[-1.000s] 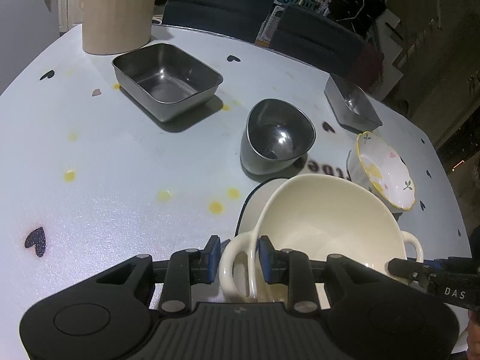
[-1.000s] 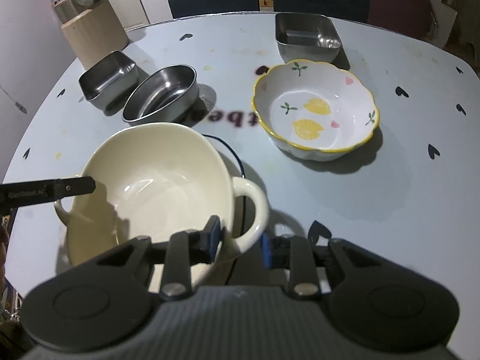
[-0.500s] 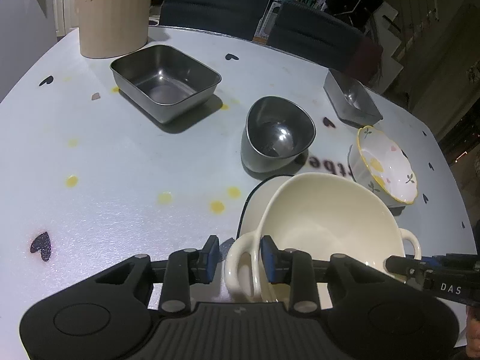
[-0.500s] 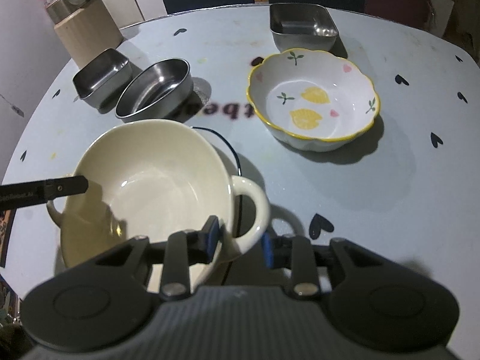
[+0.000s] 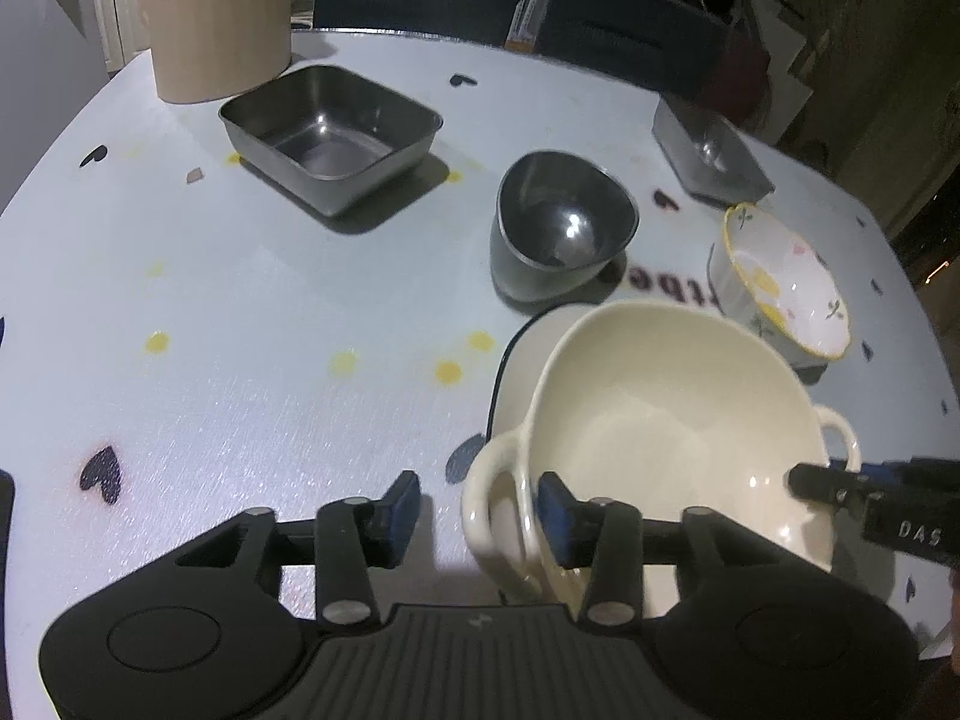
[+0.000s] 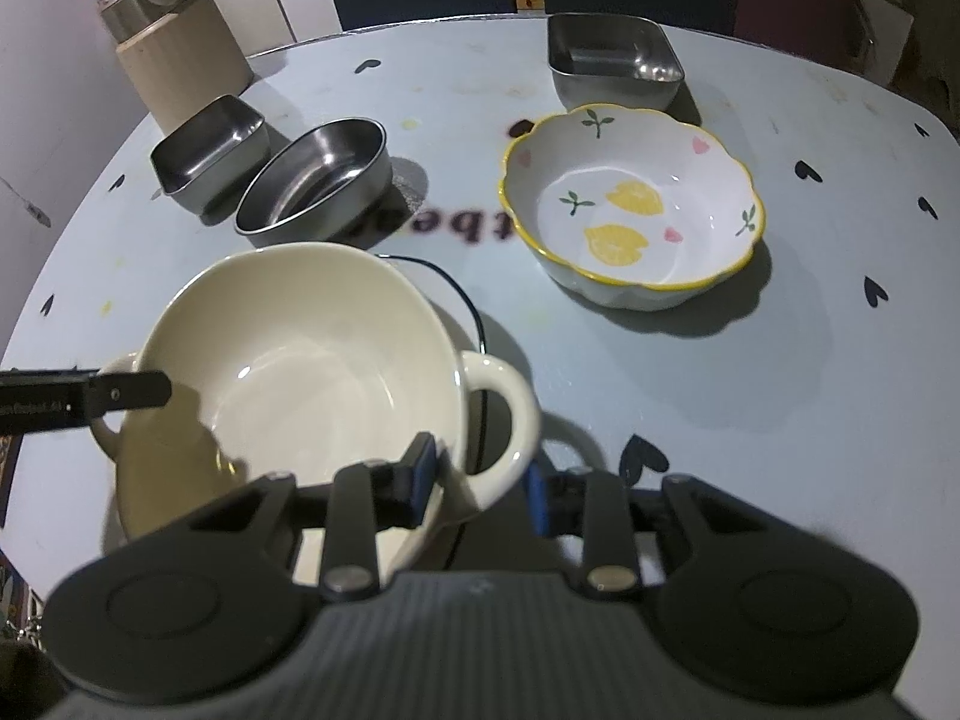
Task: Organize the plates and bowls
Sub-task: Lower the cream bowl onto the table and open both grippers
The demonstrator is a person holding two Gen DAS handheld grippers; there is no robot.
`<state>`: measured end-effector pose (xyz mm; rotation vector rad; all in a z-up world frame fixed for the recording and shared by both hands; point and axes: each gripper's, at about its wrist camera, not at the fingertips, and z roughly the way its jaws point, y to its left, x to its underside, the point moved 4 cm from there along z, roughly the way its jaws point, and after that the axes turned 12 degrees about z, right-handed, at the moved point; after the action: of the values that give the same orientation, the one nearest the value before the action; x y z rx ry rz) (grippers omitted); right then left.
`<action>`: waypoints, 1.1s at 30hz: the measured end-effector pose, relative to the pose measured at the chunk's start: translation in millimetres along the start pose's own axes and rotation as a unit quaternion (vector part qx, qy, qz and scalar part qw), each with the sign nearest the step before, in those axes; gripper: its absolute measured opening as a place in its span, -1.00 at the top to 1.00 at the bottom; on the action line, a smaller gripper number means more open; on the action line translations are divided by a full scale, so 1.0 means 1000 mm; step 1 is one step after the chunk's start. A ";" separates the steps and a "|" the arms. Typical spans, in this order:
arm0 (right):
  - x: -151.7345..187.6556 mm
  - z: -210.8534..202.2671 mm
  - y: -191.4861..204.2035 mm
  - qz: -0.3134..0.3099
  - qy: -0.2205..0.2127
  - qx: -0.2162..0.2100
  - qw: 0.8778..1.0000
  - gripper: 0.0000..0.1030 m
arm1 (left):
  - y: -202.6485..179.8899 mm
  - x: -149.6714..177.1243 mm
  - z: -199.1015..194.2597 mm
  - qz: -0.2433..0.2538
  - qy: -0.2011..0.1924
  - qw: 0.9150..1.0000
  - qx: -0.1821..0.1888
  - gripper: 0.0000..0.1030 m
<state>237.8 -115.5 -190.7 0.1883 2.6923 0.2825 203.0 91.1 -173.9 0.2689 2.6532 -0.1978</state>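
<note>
**Cream bowl set on plate as left claw lets go**

A glossy cream two-handled bowl point(image 5: 672, 414) sits on a white plate with a thin dark rim point(image 5: 510, 360) at the near side of the pale, heart-printed counter point(image 5: 240, 300). The left claw point(image 5: 477, 507) is opening: its blue pads now stand clear of the bowl's looped handle, which a second ago they pinched. The right claw point(image 6: 480, 474) straddles the opposite handle, one pad inside the bowl wall; whether it presses cannot be told, and its gap looks little changed. Beyond lie a rounded steel bowl point(image 5: 561, 222), a scalloped white dish with lemon motifs and a yellow edge point(image 6: 633, 204), and two square steel tins point(image 5: 330, 132) point(image 6: 615, 57). A ribbed beige canister point(image 5: 216, 18) stands at the far edge. Open counter spreads to the left of the bowl.
</note>
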 end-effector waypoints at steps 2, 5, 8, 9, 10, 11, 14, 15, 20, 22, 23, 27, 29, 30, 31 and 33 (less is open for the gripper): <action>0.000 0.000 -0.001 -0.001 -0.002 -0.001 1.000 0.27 | -0.001 0.003 0.000 0.003 0.005 1.000 -0.002 -0.11; 0.001 -0.001 0.000 -0.012 -0.010 0.000 1.000 0.23 | -0.003 0.004 -0.002 0.009 0.003 1.000 -0.004 -0.49; 0.002 -0.004 0.002 -0.035 -0.026 0.003 0.999 -0.11 | -0.006 0.005 -0.007 0.011 -0.006 1.000 -0.010 -0.67; 0.003 -0.005 0.002 -0.039 -0.029 -0.003 0.999 -0.25 | -0.007 0.005 -0.009 0.010 -0.009 1.000 -0.011 -0.72; 0.003 -0.006 0.002 -0.041 -0.030 -0.008 0.999 -0.31 | -0.008 0.004 -0.011 0.008 -0.011 1.000 -0.011 -0.82; 0.003 -0.008 0.002 -0.041 -0.032 -0.011 0.999 -0.43 | -0.010 0.004 -0.014 0.006 -0.014 1.000 -0.011 -0.87; 0.004 -0.014 0.001 -0.045 -0.045 -0.016 0.998 -0.66 | -0.016 0.002 -0.021 0.007 -0.019 1.000 -0.009 -0.91; 0.005 -0.016 0.001 -0.048 -0.045 -0.020 0.998 -0.80 | -0.019 0.001 -0.023 0.010 -0.022 1.000 -0.010 -0.92; 0.007 -0.035 0.000 -0.055 -0.064 -0.043 0.995 -0.99 | -0.036 -0.008 -0.043 0.025 -0.051 0.998 -0.019 -0.99; 0.006 -0.045 -0.004 -0.054 -0.081 -0.041 0.994 -0.99 | -0.042 -0.012 -0.051 0.024 -0.064 0.997 -0.020 -1.00; 0.006 -0.049 -0.007 -0.055 -0.088 -0.040 0.994 -1.00 | -0.046 -0.014 -0.055 0.025 -0.072 0.997 -0.021 -1.00; 0.002 -0.070 -0.020 -0.038 -0.117 -0.042 0.992 -1.00 | -0.060 -0.023 -0.069 0.032 -0.096 0.995 -0.020 -1.00; -0.002 -0.083 -0.029 -0.025 -0.137 -0.044 0.989 -1.00 | -0.065 -0.027 -0.075 0.033 -0.106 0.994 -0.016 -1.00; -0.005 -0.089 -0.034 -0.018 -0.146 -0.044 0.988 -1.00 | -0.068 -0.029 -0.078 0.033 -0.112 0.993 -0.013 -1.00; -0.007 -0.095 -0.039 -0.012 -0.154 -0.044 0.987 -1.00 | -0.071 -0.031 -0.080 0.033 -0.117 0.993 -0.010 -1.00; -0.011 -0.106 -0.050 -0.003 -0.171 -0.040 0.984 -1.00 | -0.078 -0.034 -0.086 0.035 -0.128 0.991 -0.004 -1.00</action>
<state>197.9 -183.4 -103.0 0.1862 2.3369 0.3236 178.4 26.1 -75.0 0.3125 2.3861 -0.1844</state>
